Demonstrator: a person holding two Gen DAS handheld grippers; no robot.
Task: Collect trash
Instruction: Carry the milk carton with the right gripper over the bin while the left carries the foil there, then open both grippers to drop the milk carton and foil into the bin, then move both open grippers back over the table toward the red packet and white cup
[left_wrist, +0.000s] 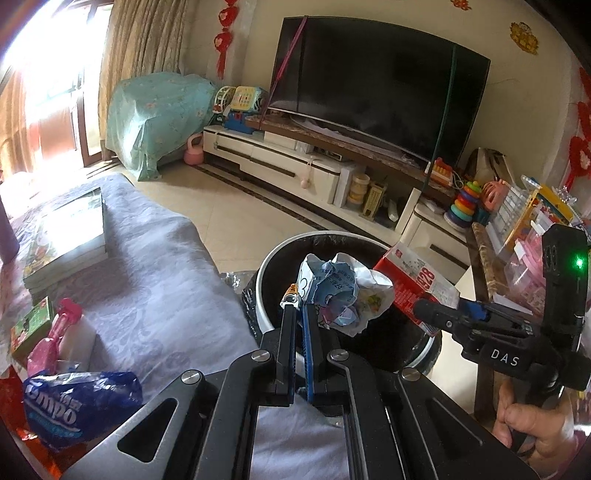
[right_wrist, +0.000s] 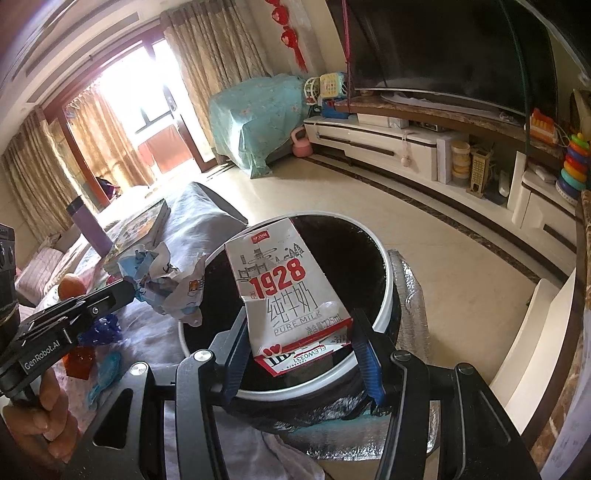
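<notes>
Left gripper pinches crumpled paper; right gripper clamps milk carton.

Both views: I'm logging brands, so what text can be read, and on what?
"1928", "PURE MILK": milk carton in the right claw.
"ELEW0331": carton base, upside down.
"DAS": right claw body.
"GenRobot.AI": left claw.
"empo": blue pack.
Print on crumpled paper: unreadable.

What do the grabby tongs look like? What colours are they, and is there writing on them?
Both tongs are black metal with silver round bolts and blue ridged pads inside the fingers. The left tongs say "GenRobot.AI" in white on the side. The right tongs say "DAS" and show a small green light. Bare fingers grip each handle.
</notes>
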